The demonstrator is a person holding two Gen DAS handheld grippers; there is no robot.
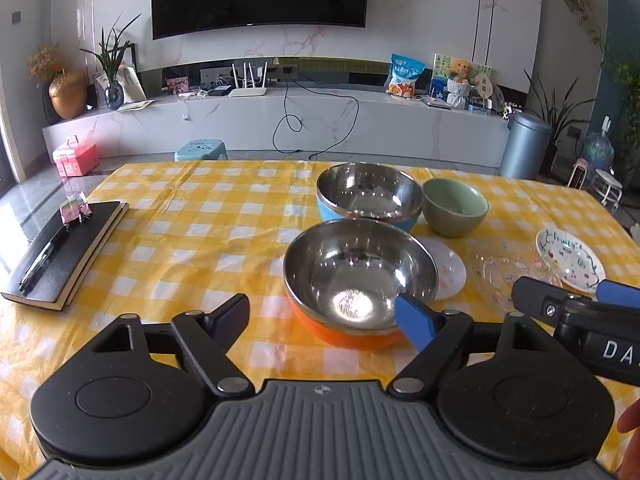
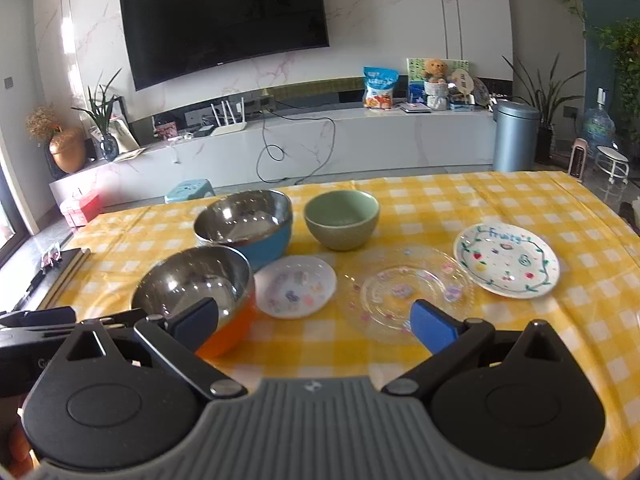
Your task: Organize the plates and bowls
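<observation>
Low in the left wrist view, the left gripper [image 1: 320,320] stands spread wide and holds nothing, its blue pad just over the near rim of the orange steel bowl [image 1: 360,280] at frame centre. Behind it sit the blue steel bowl [image 1: 370,196] and the green bowl [image 1: 455,207]. The right gripper [image 2: 316,320] gapes too, empty (its jaws frame the small white plate [image 2: 295,286] and the clear glass plate [image 2: 404,292]). The painted fruit plate [image 2: 506,260] lies at right on the yellow checked cloth [image 2: 500,200].
</observation>
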